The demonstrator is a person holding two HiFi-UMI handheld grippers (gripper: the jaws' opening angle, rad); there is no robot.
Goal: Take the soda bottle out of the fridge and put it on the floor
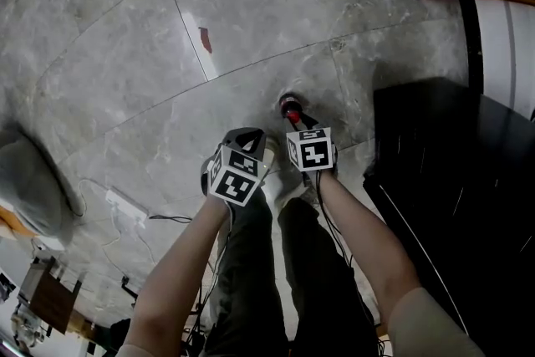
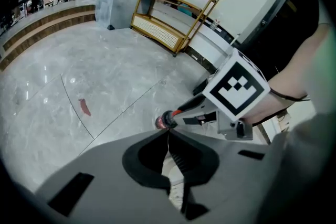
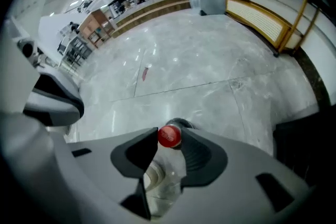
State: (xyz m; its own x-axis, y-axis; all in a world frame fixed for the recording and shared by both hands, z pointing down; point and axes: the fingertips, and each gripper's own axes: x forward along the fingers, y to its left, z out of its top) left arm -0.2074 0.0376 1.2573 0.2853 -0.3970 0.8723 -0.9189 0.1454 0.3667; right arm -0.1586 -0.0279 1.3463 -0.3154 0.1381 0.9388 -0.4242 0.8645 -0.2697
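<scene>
The right gripper [image 3: 168, 139] points steeply down, its jaws closed on the top of the bottle [image 3: 169, 136]. The red cap is pinched between the jaw tips, with the dark body beyond it. In the head view the bottle [image 1: 291, 107] is upright, low over the grey floor [image 1: 125, 54], just ahead of the person's white shoe [image 1: 280, 180]. Whether its base touches the floor cannot be told from above. The left gripper [image 2: 168, 135] hangs just beside the right one, its jaws shut together with nothing between them. A red mark [image 1: 205, 39] lies on the floor well beyond the bottle. A wooden shelf [image 2: 178, 13] stands by the far wall, and a black cabinet [image 1: 451, 171] is at the person's right.
</scene>
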